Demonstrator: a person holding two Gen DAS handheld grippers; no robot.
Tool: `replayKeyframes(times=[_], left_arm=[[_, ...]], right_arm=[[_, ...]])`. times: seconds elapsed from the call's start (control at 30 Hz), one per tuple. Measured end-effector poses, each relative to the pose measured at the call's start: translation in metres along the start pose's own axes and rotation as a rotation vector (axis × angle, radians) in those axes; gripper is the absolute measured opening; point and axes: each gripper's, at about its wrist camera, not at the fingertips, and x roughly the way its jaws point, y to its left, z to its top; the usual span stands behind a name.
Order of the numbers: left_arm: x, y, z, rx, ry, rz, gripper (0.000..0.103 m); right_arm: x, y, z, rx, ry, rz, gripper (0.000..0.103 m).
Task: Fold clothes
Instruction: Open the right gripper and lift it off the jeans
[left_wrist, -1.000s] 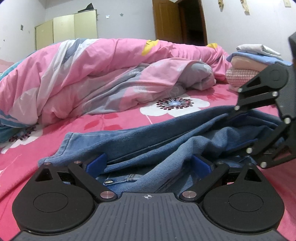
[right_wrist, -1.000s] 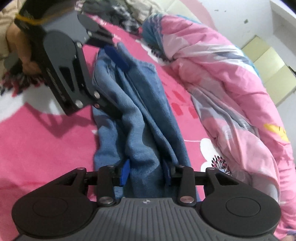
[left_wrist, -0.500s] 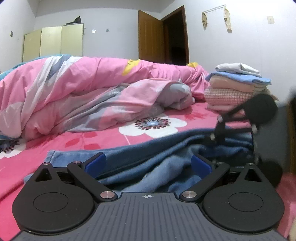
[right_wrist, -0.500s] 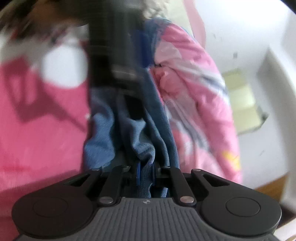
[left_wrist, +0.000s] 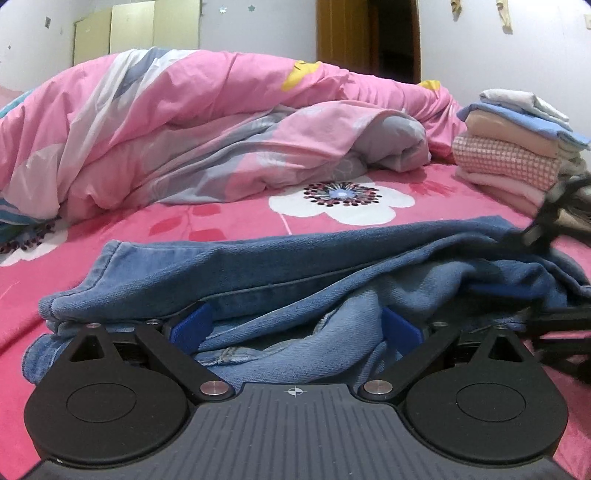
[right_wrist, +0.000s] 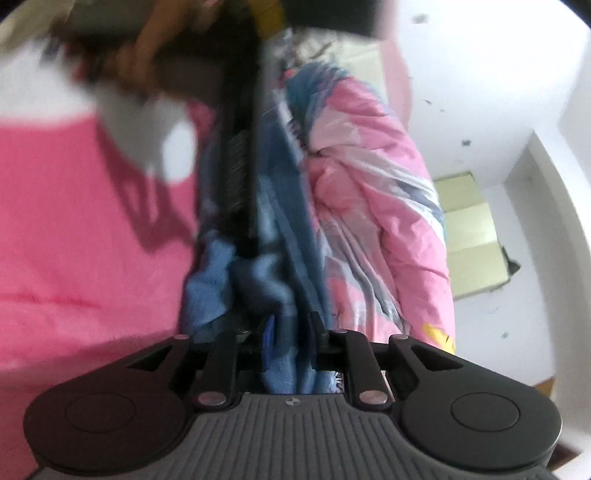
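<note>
Blue jeans (left_wrist: 295, 266) lie crumpled across the pink flowered bedsheet (left_wrist: 221, 225). My left gripper (left_wrist: 295, 325) rests low at their near edge, its blue pads (left_wrist: 188, 325) spread wide with bunched denim lying between them. My right gripper (right_wrist: 291, 326) sits at the far end of the jeans (right_wrist: 210, 295). A narrow fold of denim fills the gap between its pads, and its jaws are opening slightly. Its black linkage (left_wrist: 554, 206) shows blurred at the right edge of the left wrist view. In the right wrist view, a hand (right_wrist: 140, 59) holds the left gripper's body (right_wrist: 240, 166), blurred.
A rumpled pink quilt (left_wrist: 184, 129) fills the back of the bed. A stack of folded clothes (left_wrist: 509, 155) stands at the far right. Behind are a wooden door (left_wrist: 369, 37) and pale wardrobe doors (left_wrist: 136, 33).
My right gripper narrowed onto a denim fold, rolled and sank, sliding to the far right edge of the left wrist view. The left gripper's jaws kept their width.
</note>
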Motion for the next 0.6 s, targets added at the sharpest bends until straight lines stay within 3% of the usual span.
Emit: replayKeyframes(times=[0.1,0.2,0.3,0.43,0.53,0.6], left_arm=[[0.0,-0.001,0.0,0.002,0.001,0.002,0.099],[0.0,-0.002,0.0,0.006,0.0,0.003,0.099],[-0.001,-0.001,-0.001,0.013,-0.001,0.003,0.099],[-0.004,-0.001,-0.003,0.039,0.0,0.001,0.099],[-0.012,0.001,-0.006,0.059,-0.004,-0.003,0.099],[-0.02,0.007,-0.007,0.041,-0.011,-0.018,0.099]], right_arm=[[-0.015,-0.04,0.002,0.21,-0.051,0.055,0.021],[-0.002,-0.08,0.002,0.474,-0.046,0.088,0.021],[0.035,-0.111,-0.007,0.739,0.025,0.118,0.021],[0.07,-0.124,-0.044,1.124,0.172,0.249,0.02],[0.084,-0.112,-0.063,1.266,0.17,0.408,0.01],[0.077,-0.1,-0.061,1.24,0.151,0.433,0.007]])
